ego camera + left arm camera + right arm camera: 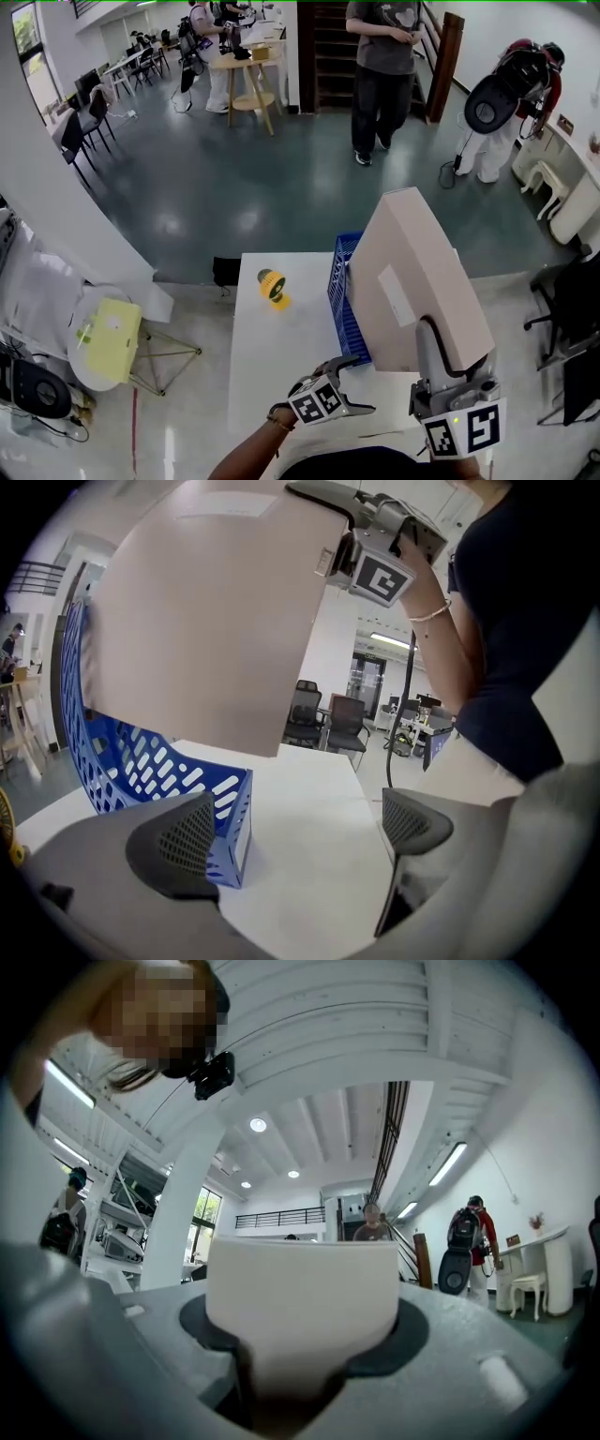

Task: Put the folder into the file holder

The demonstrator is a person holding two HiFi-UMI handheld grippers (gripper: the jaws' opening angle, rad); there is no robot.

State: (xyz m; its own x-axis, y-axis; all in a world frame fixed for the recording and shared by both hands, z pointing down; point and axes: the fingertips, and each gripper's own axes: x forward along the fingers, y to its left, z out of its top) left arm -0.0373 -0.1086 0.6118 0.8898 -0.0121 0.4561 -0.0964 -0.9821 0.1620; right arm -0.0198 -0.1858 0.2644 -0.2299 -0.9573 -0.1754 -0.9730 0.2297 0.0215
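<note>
We see the folder point(412, 272) right of centre in the head view, held off the white table point(272, 366) and tilted, its upper end leaning towards the top of the frame. It is a thick, box-like folder in a pale beige, with plain flat faces, a narrow lighter top edge and a lighter rectangular label on its broad side. The right gripper point(433, 349) has it clamped at its lower end, near the bottom right of that view. In the right gripper view the folder's pale edge fills the space between the two jaws, and both dark pads press against it. The blue file holder point(342, 291), its walls cut with slots, stands on the table just left of the folder in the head view. In the left gripper view the folder covers the upper left of the frame and its lower edge hangs over the holder's tall end. We cannot tell whether the two touch there. The left gripper point(366, 384) sits low in the centre of the head view, above the table's near part. Its jaws stand wide apart with only bare tabletop between them. A small yellow object point(273, 287) lies on the table left of the holder, well apart from both grippers.
</note>
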